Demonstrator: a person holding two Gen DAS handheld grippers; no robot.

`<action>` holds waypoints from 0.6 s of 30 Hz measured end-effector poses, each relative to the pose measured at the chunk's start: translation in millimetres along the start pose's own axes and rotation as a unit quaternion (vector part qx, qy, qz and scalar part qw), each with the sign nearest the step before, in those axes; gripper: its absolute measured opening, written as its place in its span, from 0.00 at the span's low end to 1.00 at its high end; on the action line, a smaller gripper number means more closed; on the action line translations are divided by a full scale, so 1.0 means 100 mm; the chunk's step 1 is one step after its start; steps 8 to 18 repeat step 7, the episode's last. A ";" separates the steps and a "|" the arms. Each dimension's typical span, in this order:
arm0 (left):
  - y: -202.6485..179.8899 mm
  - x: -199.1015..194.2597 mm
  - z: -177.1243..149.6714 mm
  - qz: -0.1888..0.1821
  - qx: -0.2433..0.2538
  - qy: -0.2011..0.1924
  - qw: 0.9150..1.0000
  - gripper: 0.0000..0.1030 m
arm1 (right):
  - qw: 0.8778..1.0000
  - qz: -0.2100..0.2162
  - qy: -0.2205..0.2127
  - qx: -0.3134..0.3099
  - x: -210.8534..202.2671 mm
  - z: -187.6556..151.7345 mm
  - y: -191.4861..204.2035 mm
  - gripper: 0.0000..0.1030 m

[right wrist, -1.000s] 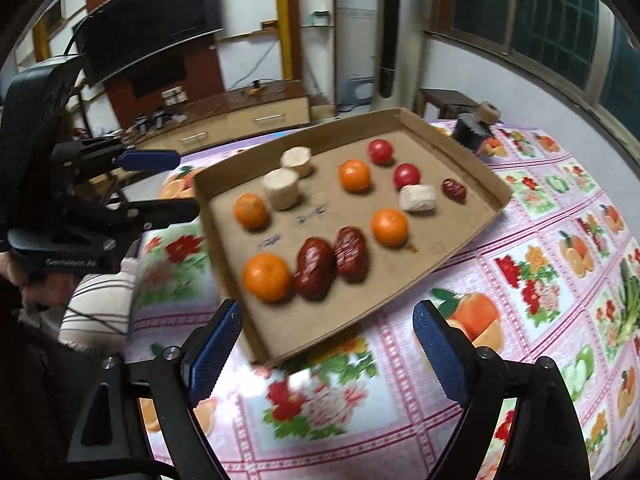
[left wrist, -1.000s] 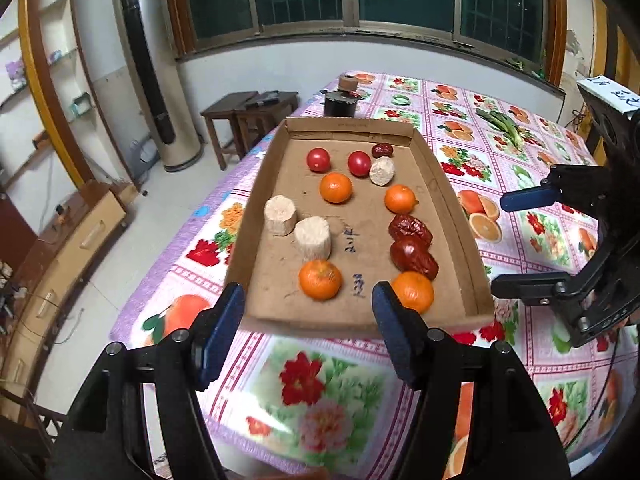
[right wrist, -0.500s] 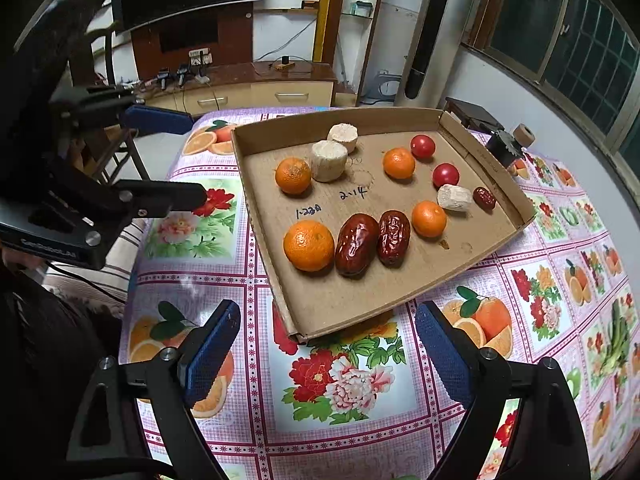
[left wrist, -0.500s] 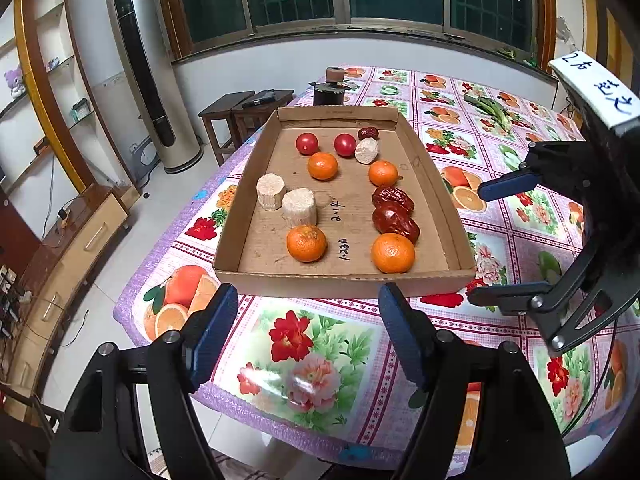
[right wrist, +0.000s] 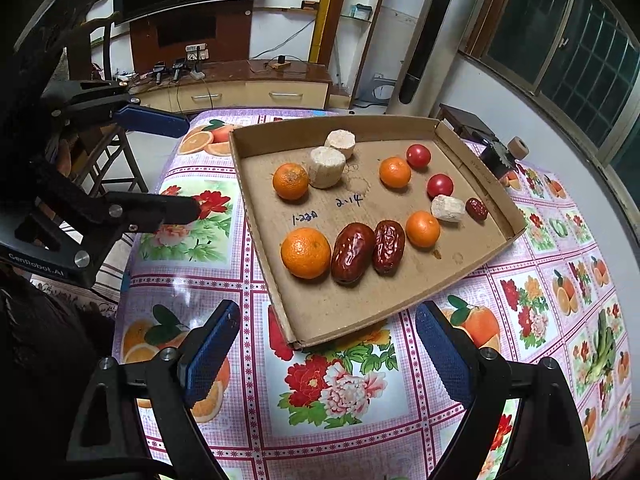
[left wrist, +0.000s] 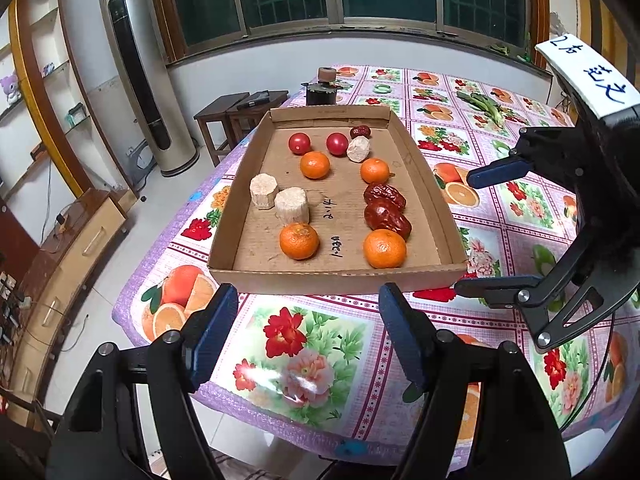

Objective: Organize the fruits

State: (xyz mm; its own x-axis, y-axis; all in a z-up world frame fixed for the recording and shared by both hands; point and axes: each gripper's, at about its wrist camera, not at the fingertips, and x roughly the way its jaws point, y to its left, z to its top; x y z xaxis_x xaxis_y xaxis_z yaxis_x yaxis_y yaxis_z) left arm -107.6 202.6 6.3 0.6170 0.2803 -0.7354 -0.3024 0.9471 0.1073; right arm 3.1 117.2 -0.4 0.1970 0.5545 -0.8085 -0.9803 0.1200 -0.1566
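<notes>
With both grippers' jaws open and empty, take each soft, easily bruised orange [left wrist: 384, 248] in the cardboard tray [left wrist: 340, 276] on the tabletop [left wrist: 320, 344] gently across its widest middle.

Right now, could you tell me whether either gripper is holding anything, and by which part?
Nothing is held. The left gripper and right gripper are both open above the tablecloth, short of the cardboard tray.
</notes>
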 end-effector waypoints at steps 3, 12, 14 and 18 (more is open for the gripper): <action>0.01 0.00 0.00 0.003 -0.005 -0.003 1.000 0.70 | 1.000 -0.002 -0.004 -0.001 -0.02 0.01 0.01 0.88; 0.01 -0.01 0.00 0.008 -0.002 -0.007 1.000 0.70 | 1.000 -0.003 -0.009 0.002 -0.03 0.01 0.02 0.88; 0.01 -0.01 0.00 0.008 -0.002 -0.007 1.000 0.70 | 1.000 -0.003 -0.009 0.002 -0.03 0.01 0.02 0.88; 0.01 -0.01 0.00 0.008 -0.002 -0.007 1.000 0.70 | 1.000 -0.003 -0.009 0.002 -0.03 0.01 0.02 0.88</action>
